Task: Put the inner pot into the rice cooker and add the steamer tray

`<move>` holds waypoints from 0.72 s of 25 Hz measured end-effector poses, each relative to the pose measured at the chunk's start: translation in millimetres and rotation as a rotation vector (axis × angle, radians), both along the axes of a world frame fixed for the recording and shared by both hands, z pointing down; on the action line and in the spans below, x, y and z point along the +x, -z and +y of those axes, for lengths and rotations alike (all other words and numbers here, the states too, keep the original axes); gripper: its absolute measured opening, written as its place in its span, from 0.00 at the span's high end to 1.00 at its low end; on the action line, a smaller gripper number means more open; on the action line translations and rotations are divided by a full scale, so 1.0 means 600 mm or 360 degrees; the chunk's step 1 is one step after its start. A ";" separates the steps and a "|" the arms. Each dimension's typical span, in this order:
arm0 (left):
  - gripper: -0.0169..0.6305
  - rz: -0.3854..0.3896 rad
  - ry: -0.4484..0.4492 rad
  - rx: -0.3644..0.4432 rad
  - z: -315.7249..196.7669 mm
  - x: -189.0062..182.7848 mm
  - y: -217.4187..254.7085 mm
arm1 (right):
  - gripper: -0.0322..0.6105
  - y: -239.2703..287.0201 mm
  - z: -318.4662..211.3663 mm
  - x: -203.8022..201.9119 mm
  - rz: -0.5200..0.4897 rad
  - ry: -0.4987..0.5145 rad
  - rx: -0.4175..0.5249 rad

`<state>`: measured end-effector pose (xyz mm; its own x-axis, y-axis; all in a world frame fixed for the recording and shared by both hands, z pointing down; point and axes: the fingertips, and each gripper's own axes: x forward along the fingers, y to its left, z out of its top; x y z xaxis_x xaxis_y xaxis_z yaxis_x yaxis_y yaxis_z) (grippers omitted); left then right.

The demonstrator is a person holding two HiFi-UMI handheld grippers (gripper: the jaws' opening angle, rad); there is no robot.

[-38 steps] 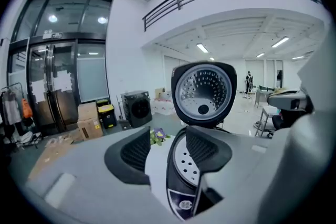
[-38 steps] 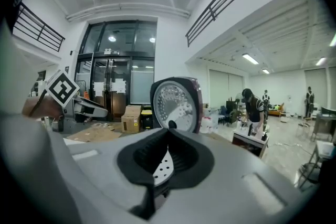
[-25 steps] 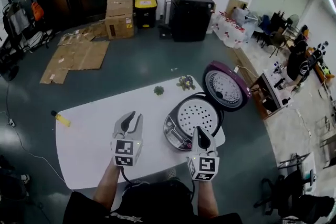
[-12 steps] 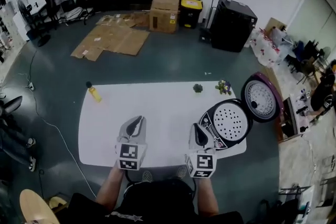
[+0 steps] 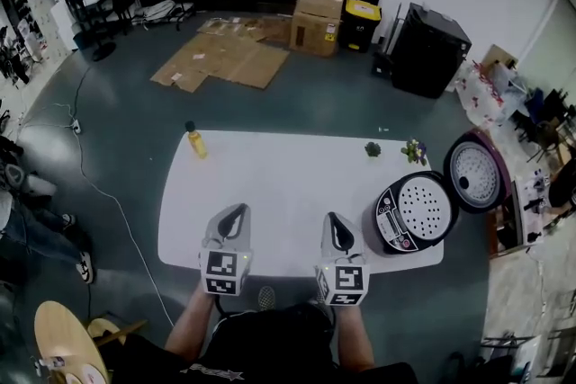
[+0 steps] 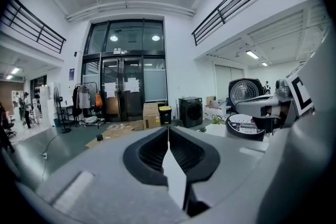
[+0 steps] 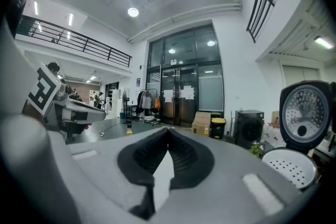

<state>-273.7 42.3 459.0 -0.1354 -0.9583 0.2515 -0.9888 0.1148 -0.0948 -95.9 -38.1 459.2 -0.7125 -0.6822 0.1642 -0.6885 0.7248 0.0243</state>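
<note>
The rice cooker (image 5: 396, 225) stands at the table's right end with its purple lid (image 5: 474, 173) swung open. A white perforated steamer tray (image 5: 427, 209) lies in its mouth; the inner pot is hidden beneath it. Both grippers hover over the table's front part, side by side and well left of the cooker. My left gripper (image 5: 233, 218) (image 6: 168, 129) is shut, jaws meeting with nothing between them. My right gripper (image 5: 334, 227) (image 7: 168, 131) is shut and empty too. The right gripper view shows the lid (image 7: 307, 107) and tray (image 7: 291, 162) off to the right.
On the white table (image 5: 270, 184) a yellow bottle (image 5: 195, 141) stands at the far left corner, with a small green plant (image 5: 373, 149) and a flower bunch (image 5: 415, 151) at the far right. Flattened cardboard (image 5: 220, 58), boxes and a black cabinet (image 5: 430, 49) sit on the floor beyond.
Both grippers have drawn back left, away from the cooker, to the table's front. The left gripper's jaws, open a second ago, have come together.
</note>
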 end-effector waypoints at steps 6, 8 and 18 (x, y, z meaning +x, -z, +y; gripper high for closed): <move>0.95 0.0015 0.0009 -0.0001 0.020 -0.003 0.009 | 0.94 0.011 0.018 -0.004 0.0007 0.0008 -0.0003; 0.95 0.0020 0.0006 0.0002 0.026 0.002 0.008 | 0.94 0.012 0.023 0.001 0.0011 0.0003 0.0000; 0.95 0.0022 -0.0028 0.0004 0.014 -0.007 -0.007 | 0.94 -0.004 0.017 -0.008 0.0016 -0.0023 -0.0001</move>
